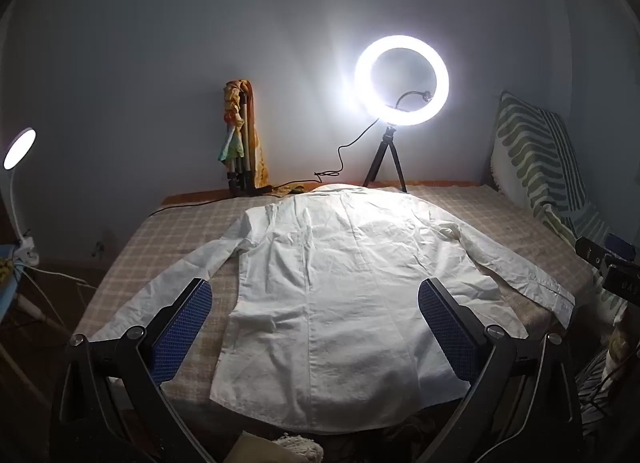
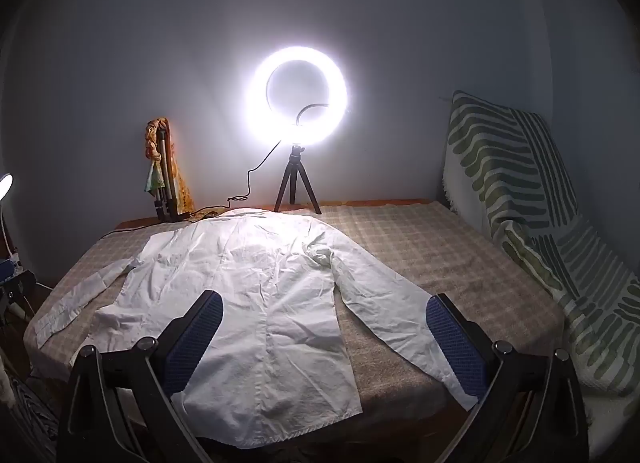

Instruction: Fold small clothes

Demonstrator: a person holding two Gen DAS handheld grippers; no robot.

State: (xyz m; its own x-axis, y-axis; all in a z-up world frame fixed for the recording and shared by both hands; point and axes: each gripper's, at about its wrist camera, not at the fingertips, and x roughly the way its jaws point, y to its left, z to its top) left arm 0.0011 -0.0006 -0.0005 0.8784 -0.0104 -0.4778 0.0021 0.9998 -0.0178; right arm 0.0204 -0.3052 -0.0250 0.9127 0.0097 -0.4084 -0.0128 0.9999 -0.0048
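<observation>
Left wrist view: we see the bed (image 1: 472,219), covered by a checked beige cloth, carrying the white shirt (image 1: 340,283) laid flat and spread out. We read the shirt's long axis as running from the near edge of the bed toward the far wall, collar end far, hem near. Both sleeves angle outward and back toward us, one to each side.

Behind the bed we note the lit ring light (image 1: 401,80) on its small tripod, a folded tripod wrapped in coloured fabric (image 1: 241,139) against the wall, and a striped cushion (image 1: 536,151) at the right. A small desk lamp (image 1: 18,149) glows at the far left.

We hold the left gripper (image 1: 315,291) above the hem area with its jaws wide apart; the blue pads (image 1: 182,337) grip nothing.

In the right wrist view, the shirt (image 2: 256,283) sits left of centre. The right gripper (image 2: 326,305) is likewise spread wide and empty; its right-hand pad (image 2: 456,343) overlaps the near sleeve cuff, though we cannot tell whether they touch.
</observation>
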